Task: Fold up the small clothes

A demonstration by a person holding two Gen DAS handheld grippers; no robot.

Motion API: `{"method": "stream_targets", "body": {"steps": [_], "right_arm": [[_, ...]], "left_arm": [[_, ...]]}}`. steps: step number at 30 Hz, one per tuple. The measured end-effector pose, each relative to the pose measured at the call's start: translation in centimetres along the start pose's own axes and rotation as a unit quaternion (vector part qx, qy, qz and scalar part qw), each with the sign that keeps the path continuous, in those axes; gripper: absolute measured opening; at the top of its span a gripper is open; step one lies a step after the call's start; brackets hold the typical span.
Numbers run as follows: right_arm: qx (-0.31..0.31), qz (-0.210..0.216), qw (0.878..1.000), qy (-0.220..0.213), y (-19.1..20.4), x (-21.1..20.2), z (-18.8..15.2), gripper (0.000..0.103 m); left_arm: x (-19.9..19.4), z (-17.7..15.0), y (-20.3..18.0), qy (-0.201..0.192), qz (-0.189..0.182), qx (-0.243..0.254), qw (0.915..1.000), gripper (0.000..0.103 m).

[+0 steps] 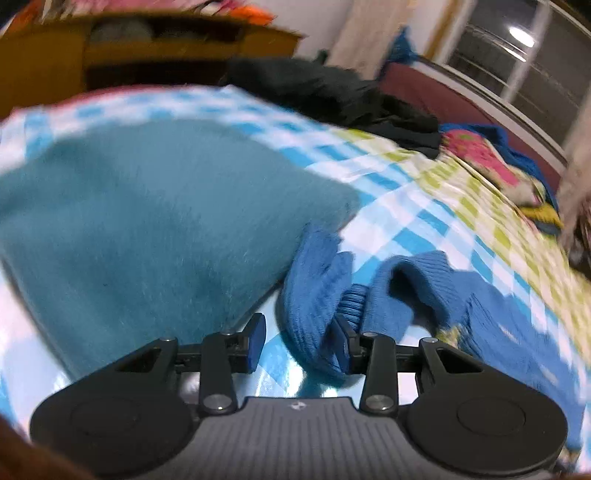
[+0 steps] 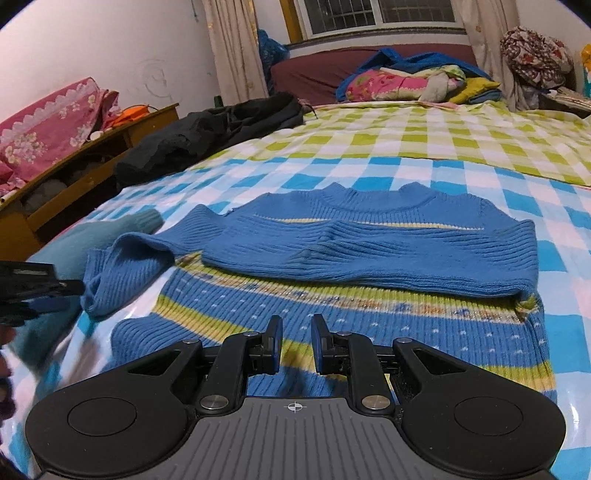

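Right gripper point(image 2: 294, 349), jaws slightly apart and empty, low over blue knit sweater point(image 2: 369, 254) on checked bedsheet point(image 2: 406, 147); left of sweater, left gripper point(image 1: 301, 343), jaws part-spread around its sleeve cuff point(image 1: 314, 295); beyond sweater, dark clothes point(image 2: 207, 136), window point(image 2: 376, 14).
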State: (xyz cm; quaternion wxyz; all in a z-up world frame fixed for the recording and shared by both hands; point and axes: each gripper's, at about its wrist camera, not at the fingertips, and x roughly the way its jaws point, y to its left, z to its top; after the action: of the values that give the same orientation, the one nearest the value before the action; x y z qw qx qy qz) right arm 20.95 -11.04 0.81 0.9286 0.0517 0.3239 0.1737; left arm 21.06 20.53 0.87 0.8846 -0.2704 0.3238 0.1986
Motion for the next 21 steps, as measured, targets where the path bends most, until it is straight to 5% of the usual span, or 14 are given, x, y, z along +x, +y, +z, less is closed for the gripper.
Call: {"method": "stream_targets", "body": {"steps": [5,8,11,15,21], "right_arm": [[0.002,0.01,1.0,0.004,0.3,0.0,-0.4,0.018],[0.007,0.014,1.0,0.004,0.4,0.0,-0.4,0.018],[0.009,0.019,1.0,0.003,0.5,0.0,-0.2,0.018],[0.007,0.029,1.0,-0.006,1.0,-0.3,0.6,0.019],[0.038,0.052,0.997,-0.032,0.9,-0.9,2.8,0.019]], "left_arm": [[2.1,0.0,-0.4,-0.011,0.022,-0.017,0.9996,0.044],[2.3,0.4,-0.5,-0.019,0.01,-0.025,0.9994,0.017],[1.8,1.2,-0.5,-0.033,-0.021,-0.042,0.9983,0.016],[-0.5,1.6,-3.2,-0.062,-0.092,-0.006,0.9938,0.016],[-3.0,-1.7,-9.2,-0.051,-0.205,0.106,0.9718,0.016]]}}
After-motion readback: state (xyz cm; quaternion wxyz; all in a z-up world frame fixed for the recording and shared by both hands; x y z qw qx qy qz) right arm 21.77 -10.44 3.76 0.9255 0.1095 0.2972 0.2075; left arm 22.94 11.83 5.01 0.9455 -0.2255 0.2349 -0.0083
